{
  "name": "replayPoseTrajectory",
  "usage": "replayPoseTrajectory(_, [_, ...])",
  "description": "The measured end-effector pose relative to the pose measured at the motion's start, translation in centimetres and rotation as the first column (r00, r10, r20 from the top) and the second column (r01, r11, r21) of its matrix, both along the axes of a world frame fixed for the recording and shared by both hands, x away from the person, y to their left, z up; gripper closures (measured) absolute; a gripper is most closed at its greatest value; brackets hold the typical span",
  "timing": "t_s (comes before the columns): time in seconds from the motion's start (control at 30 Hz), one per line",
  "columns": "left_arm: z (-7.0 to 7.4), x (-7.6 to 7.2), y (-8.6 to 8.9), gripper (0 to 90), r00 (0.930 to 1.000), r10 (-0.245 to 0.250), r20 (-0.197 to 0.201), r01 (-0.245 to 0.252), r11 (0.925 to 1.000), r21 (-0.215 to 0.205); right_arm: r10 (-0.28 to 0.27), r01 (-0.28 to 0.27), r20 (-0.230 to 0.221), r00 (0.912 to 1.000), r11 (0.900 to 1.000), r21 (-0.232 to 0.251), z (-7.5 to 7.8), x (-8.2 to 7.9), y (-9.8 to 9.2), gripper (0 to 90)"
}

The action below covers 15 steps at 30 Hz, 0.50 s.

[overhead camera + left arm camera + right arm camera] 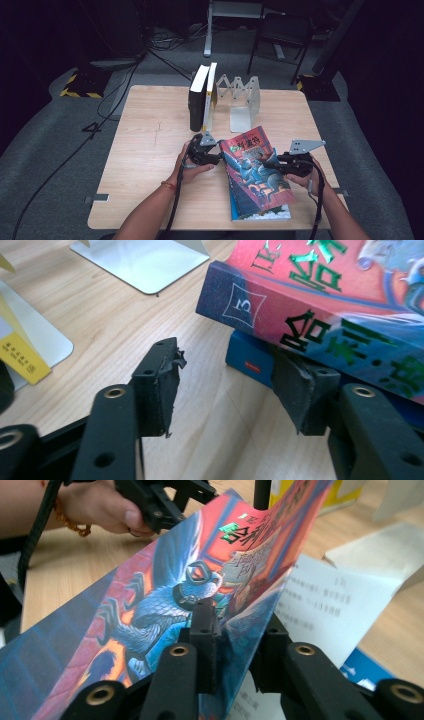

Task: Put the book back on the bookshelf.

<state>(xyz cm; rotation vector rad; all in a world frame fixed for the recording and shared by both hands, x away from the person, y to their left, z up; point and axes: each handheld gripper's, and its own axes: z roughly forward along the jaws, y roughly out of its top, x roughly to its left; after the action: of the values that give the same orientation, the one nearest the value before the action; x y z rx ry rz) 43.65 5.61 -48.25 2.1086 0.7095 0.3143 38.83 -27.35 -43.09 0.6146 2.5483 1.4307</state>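
Right gripper [235,645] is clamped on the front cover [200,580] of the red-and-blue paperback [255,170]: one pad on the printed face, the other under it, cover edge pinched between. The cover is lifted off the text block, with a printed white page [330,605] exposed beneath. In the high view the right gripper [267,164] sits at the book's right edge.

The paperback lies front-right on the wooden table [150,150], stacked on a blue book [237,207] whose edge sticks out at the near-left corner.

Left gripper [227,380] is at the paperback's spine side, jaws parted with bare tabletop between them. Right-hand pad [300,390] is tucked in against the blue book [245,357], just under the paperback's spine [300,325]; can't tell if it actually touches. Left-hand pad is clear of everything and its rubber face is torn at the tip. Nothing gripped. In the high view the left gripper [215,156] sits just left of the book.

Farther back, mid-table: two books standing upright, a black one [196,97] and a white one with yellow edging [210,97], touching each other. Just right of them is a metal expanding bookend [242,102], its flat base plate [145,260] lying on the table near the paperback's far corner. That plate and the upright pair are the nearest obstructions behind the stack.

Beyond the table: grey floor, cables, black chair [280,35].
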Motion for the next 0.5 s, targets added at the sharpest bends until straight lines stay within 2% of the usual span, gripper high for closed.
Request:
replayPoseTrajectory(0.03, [0.0, 0.2, -0.1, 47.7, 1.0, 0.009, 0.001, -0.009, 1.0, -0.004, 0.002, -0.002, 0.01, 0.9999, 1.0, 0.002, 0.1, -0.1, 0.1, 77.1])
replayPoseTrajectory(0.07, [0.2, 0.7, 0.0, 48.6, 0.9996, 0.029, 0.007, -0.029, 0.9989, -0.036, 0.001, -0.002, 0.026, 0.9997, 1.0, 0.012, 0.3, -0.1, 0.1, 77.8])
replayPoseTrajectory(0.1, [0.2, 0.7, 0.0, 50.9, 0.9996, 0.029, 0.007, -0.029, 0.9989, -0.036, 0.001, -0.002, 0.026, 0.9997, 1.0, 0.012, 0.3, -0.1, 0.1, 77.8])
replayPoseTrajectory(0.13, [0.2, 0.7, 0.0, 50.9, 0.9996, 0.029, 0.007, -0.029, 0.9989, -0.036, -0.006, 0.004, 0.056, 0.9984, 0.999, 0.039, 0.8, -0.2, 0.1, 77.8])
replayPoseTrajectory(0.17, [0.3, 0.9, 0.1, 50.9, 0.9994, 0.034, 0.007, -0.033, 0.9978, -0.057, -0.006, 0.004, 0.056, 0.9984, 0.999, 0.039, 0.8, -0.2, 0.1, 79.8])
replayPoseTrajectory(0.23, [1.0, 1.3, 0.3, 52.3, 0.9989, 0.045, 0.013, -0.043, 0.9955, -0.085, -0.017, 0.011, 0.087, 0.9961, 0.997, 0.07, 1.4, -0.2, 0.1, 81.8])
replayPoseTrajectory(0.27, [1.4, 1.5, 0.4, 52.3, 0.9987, 0.049, 0.013, -0.048, 0.9945, -0.094, -0.023, 0.015, 0.107, 0.994, 0.997, 0.071, 1.7, -0.2, 0.2, 82.1])
replayPoseTrajectory(0.33, [2.7, 1.7, 0.6, 52.9, 0.9972, 0.058, 0.047, -0.053, 0.9931, -0.105, -0.027, 0.016, 0.146, 0.989, 0.997, 0.078, 2.2, -0.3, 0.4, 82.9])
replayPoseTrajectory(0.43, [4.4, 1.8, 1.1, 53.0, 0.9955, 0.068, 0.066, -0.057, 0.9868, -0.152, -0.042, 0.016, 0.215, 0.9757, 0.992, 0.123, 2.9, -0.8, 0.5, 84.2])
replayPoseTrajectory(0.5, [5.4, 1.5, 1.1, 53.0, 0.9939, 0.061, 0.091, -0.047, 0.987, -0.154, -0.05, 0.015, 0.246, 0.968, 0.99, 0.143, 3.0, -1.4, 0.4, 85.0])
